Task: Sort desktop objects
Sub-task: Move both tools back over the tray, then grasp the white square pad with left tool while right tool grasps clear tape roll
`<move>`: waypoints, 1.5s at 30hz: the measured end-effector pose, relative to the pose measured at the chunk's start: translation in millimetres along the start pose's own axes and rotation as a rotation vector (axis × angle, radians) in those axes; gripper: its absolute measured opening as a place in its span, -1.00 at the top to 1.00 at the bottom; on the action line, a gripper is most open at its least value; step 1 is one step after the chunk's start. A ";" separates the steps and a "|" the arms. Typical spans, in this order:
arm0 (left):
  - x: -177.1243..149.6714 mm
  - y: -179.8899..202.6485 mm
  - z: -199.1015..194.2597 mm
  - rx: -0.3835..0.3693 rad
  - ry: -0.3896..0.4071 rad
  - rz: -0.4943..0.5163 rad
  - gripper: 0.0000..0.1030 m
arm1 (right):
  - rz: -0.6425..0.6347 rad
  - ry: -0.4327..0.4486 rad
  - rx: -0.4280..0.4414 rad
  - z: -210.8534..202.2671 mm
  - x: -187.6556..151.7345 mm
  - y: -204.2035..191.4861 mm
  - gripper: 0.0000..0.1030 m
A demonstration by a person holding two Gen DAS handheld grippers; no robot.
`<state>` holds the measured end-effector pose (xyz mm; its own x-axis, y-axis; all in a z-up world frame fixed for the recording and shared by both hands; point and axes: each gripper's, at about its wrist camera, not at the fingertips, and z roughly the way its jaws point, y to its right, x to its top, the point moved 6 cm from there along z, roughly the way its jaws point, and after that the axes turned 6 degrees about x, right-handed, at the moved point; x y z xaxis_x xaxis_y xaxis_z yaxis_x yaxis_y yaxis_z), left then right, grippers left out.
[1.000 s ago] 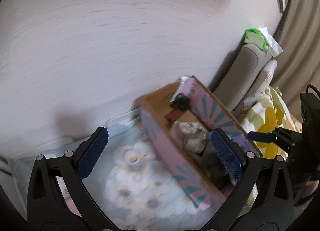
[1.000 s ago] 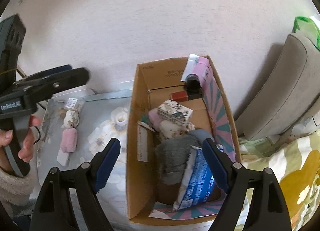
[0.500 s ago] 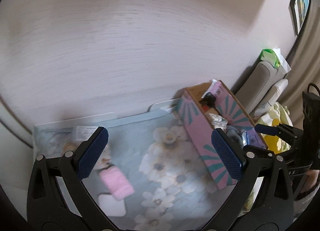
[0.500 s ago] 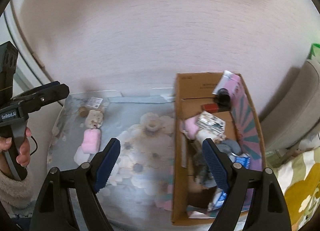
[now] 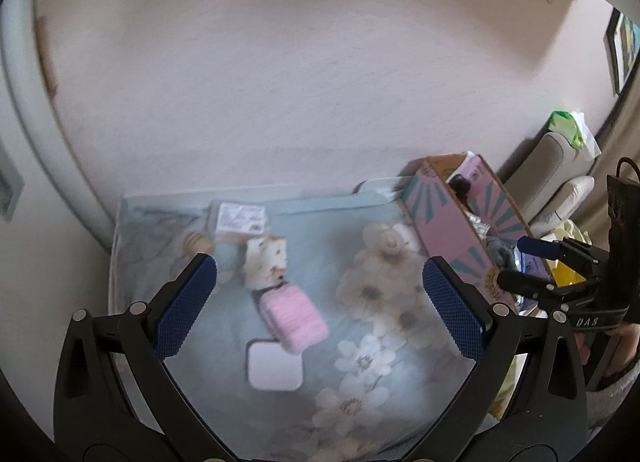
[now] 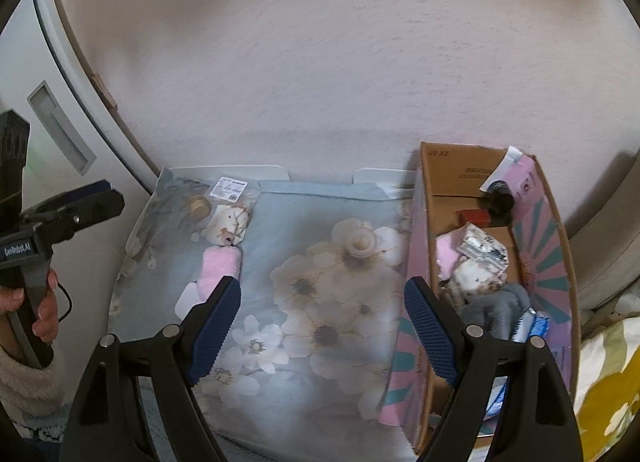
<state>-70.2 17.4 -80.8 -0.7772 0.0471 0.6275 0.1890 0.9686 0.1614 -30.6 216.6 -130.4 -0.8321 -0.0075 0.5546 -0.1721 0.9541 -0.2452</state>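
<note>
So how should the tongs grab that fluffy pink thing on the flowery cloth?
Probably across the narrow middle of the pink fluffy block, coming down from above. It lies flat on the floral cloth with both long sides free, while its ends sit close to the white square pad and the speckled block. The left tongs are open above it.

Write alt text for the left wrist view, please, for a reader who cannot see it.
The open left claw hovers over a floral tabletop above a pink fuzzy item and a white square pad. A pink patterned box of items stands at right.

Home — floral tablecloth [image 6: 328, 322], armchair [image 5: 548, 169]
</note>
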 end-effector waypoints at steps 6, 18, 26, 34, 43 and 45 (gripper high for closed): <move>-24.2 -16.5 0.0 -0.013 -0.003 -0.022 -0.99 | 0.034 0.011 -0.006 11.3 -7.3 -9.7 -0.57; -95.1 -26.2 60.5 -0.035 -0.107 -0.035 -0.99 | 0.104 -0.033 -0.089 92.1 -20.1 -14.2 -0.57; -136.6 -29.1 103.1 -0.015 -0.132 -0.050 -0.92 | 0.166 0.012 -0.274 155.9 -11.9 20.4 -0.39; -148.5 -20.1 122.6 0.032 -0.132 0.017 -0.79 | 0.180 0.029 -0.363 182.1 1.3 45.8 -0.21; -148.1 -18.5 119.9 0.075 -0.091 0.080 -0.29 | 0.172 0.035 -0.336 185.4 0.7 51.6 0.24; -148.1 -20.5 118.5 0.086 -0.087 0.085 -0.15 | 0.162 0.035 -0.330 185.4 1.2 50.3 0.24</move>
<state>-30.1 19.5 -267.3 -0.8102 0.1473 0.5673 0.2070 0.9774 0.0418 -138.0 209.0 -289.5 -0.8151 0.1566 0.5578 0.1450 0.9873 -0.0653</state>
